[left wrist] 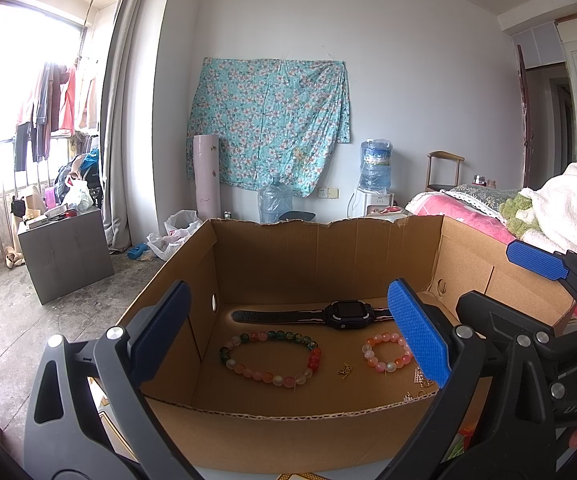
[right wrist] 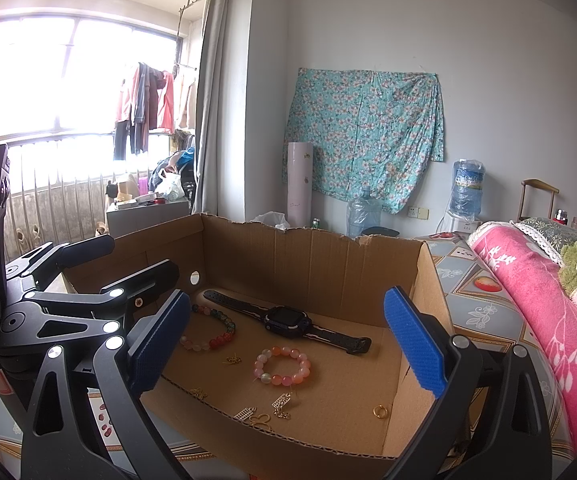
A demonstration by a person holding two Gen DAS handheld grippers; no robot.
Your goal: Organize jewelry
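1. Daylight from a big window fills a bedroom with a floral cloth [left wrist: 268,128] pinned to the white wall; an open cardboard box [left wrist: 272,414] sits in front on a patterned surface, beside a bed with a pink blanket [right wrist: 528,292].
2. Inside the box lie a black watch [left wrist: 346,313] along the back, a large multicoloured bead bracelet [left wrist: 270,354] at the left, a smaller pink bead bracelet [right wrist: 282,366] nearer the middle, plus small gold charms [right wrist: 280,404] and a gold ring [right wrist: 379,411] scattered near the front wall.
3. Left gripper [left wrist: 288,340] hovers at the front rim, its blue fingers [left wrist: 418,334] spread wide and holding nothing.
4. Right gripper [right wrist: 288,348] hangs likewise at the rim, fingers [right wrist: 414,346] apart and empty.
5. Judging by this layout, sorting seems barely begun or only partly done: pieces lie loose and mixed on the box floor, with no visible compartments, and the small charms look like the fiddliest items left to handle.
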